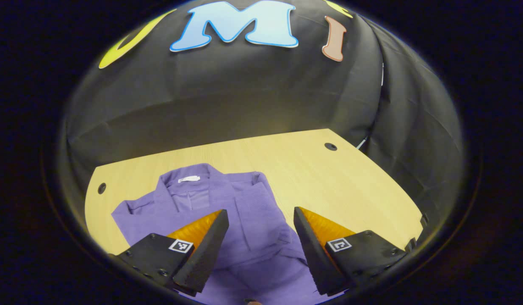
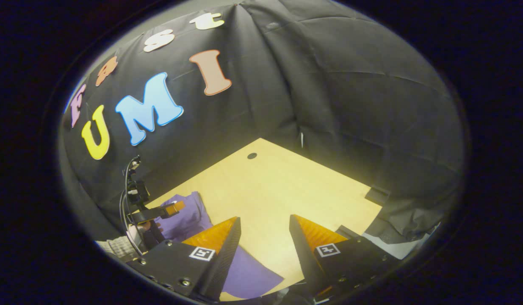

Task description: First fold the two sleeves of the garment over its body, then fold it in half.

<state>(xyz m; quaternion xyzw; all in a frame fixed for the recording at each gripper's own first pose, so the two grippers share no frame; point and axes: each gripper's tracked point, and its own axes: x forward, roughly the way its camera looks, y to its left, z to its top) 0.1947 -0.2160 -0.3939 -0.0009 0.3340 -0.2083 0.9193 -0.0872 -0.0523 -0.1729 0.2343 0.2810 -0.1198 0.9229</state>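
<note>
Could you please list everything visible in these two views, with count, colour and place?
shirt: one, purple, lying on the table with its collar toward the back wall.
tag: one, white, inside the shirt's collar.
table: one, light wood, with small dark holes near its corners.
cloth wall: black, behind the table.
left claw: one, open, above the shirt.
right claw: one, open, above the table beside the shirt's edge.
hand: one, holding the left claw.

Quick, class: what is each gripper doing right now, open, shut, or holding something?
Left gripper: open, above the purple garment, holding nothing.
Right gripper: open over the table, holding nothing.
</note>
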